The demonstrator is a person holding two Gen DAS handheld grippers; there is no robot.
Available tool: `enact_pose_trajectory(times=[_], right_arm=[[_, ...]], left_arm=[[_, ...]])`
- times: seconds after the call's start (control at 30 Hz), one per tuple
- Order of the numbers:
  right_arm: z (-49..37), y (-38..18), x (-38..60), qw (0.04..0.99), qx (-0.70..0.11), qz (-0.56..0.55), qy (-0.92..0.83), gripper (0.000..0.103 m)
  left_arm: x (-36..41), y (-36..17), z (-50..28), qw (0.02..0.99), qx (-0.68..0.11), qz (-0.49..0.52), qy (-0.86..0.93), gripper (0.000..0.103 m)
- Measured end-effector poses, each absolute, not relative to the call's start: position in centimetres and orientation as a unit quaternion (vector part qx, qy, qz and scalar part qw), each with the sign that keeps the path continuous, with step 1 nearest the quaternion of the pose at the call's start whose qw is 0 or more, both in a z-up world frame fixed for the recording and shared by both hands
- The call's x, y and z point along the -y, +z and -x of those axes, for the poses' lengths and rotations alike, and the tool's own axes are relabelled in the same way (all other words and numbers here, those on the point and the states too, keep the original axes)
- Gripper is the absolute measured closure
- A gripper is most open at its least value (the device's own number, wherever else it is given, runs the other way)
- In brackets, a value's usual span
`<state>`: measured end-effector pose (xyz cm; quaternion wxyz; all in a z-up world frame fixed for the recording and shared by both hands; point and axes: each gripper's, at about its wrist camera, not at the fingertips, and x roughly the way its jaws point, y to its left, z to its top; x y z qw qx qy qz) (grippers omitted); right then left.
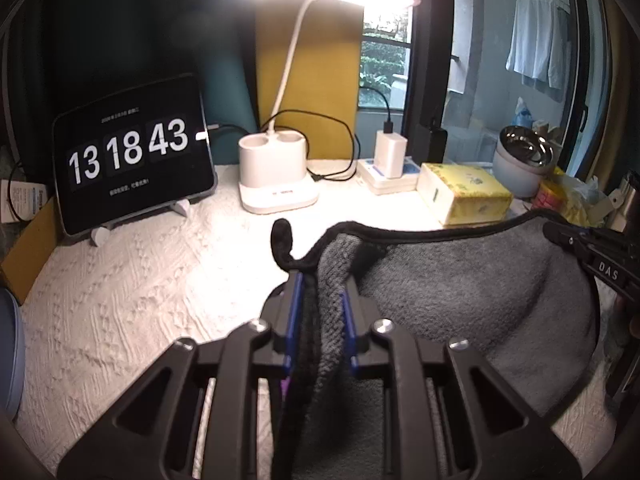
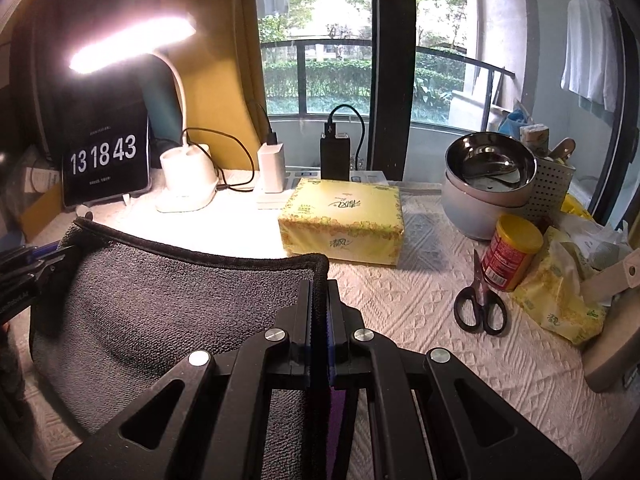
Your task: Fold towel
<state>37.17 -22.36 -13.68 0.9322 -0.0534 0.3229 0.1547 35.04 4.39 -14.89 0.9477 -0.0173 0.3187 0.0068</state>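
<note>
A grey towel (image 1: pixel 472 296) with a black hem hangs stretched between my two grippers above the white textured table cover. My left gripper (image 1: pixel 322 284) is shut on the towel's left corner, with bunched cloth between its blue pads and a black hanging loop (image 1: pixel 282 240) sticking up. My right gripper (image 2: pixel 319 284) is shut on the towel's (image 2: pixel 180 300) right corner. The right gripper shows at the right edge of the left wrist view (image 1: pixel 592 252); the left gripper shows at the left edge of the right wrist view (image 2: pixel 36 268).
At the back stand a tablet clock (image 1: pixel 132 160), a lit desk lamp (image 1: pixel 276 176), chargers on a power strip (image 1: pixel 390 168) and a yellow tissue pack (image 2: pixel 344 220). To the right are stacked bowls (image 2: pixel 488 184), a red can (image 2: pixel 512 256), scissors (image 2: pixel 480 304) and wrappers.
</note>
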Motion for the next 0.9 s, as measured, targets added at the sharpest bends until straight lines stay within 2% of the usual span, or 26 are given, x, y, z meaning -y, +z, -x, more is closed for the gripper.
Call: enact_pose_trajectory(times=[0.9], right_arm=[[-41.0, -18.0, 21.5, 0.902, -0.403, 0.075, 0.135, 0.097]], left_arm=[[-5.1, -20.1, -39.0, 0.910, -0.413, 0.024, 0.020, 0.082]])
